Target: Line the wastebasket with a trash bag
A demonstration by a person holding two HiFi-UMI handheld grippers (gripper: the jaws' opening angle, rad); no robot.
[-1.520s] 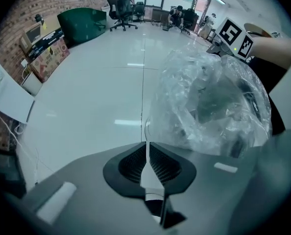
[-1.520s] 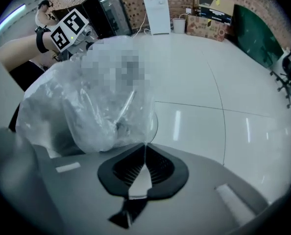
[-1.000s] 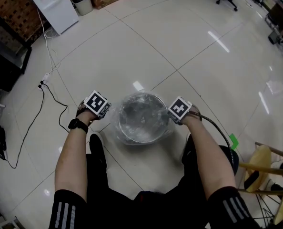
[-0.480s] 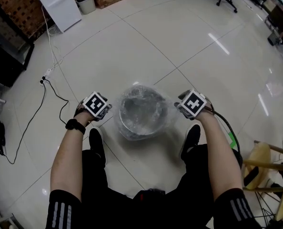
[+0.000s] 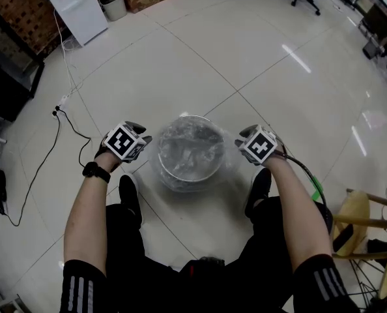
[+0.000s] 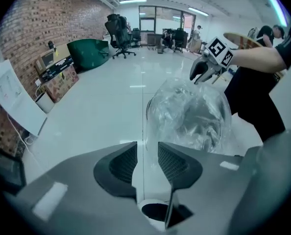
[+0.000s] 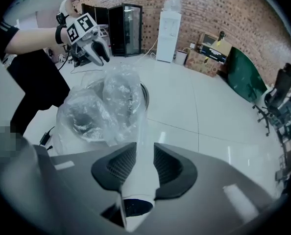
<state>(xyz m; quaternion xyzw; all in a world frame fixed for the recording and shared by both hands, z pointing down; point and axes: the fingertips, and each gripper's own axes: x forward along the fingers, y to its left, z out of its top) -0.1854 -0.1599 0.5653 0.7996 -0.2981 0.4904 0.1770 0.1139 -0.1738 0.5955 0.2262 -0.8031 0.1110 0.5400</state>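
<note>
bag over the wastebasket, a gripper at each side

trash bag (image 5: 188,154), clear and crumpled, sits in and over the wastebasket (image 5: 192,119), its film spilling past the rim onto the floor (image 5: 258,57) around it. we hold the right gripper (image 7: 145,151) just right of the wastebasket; its jaws are closing, with a taut strip of the bag's film running between them, pinched by the pads. the left gripper (image 6: 147,148) hangs just left of the wastebasket, jaws a little apart, pale floor showing in the gap. our shoes (image 5: 129,197) stand just on our side of the wastebasket, one at each flank. a black cable (image 5: 70,129) trails well to its left, and a white water dispenser (image 5: 73,5) stands far beyond it.
</note>
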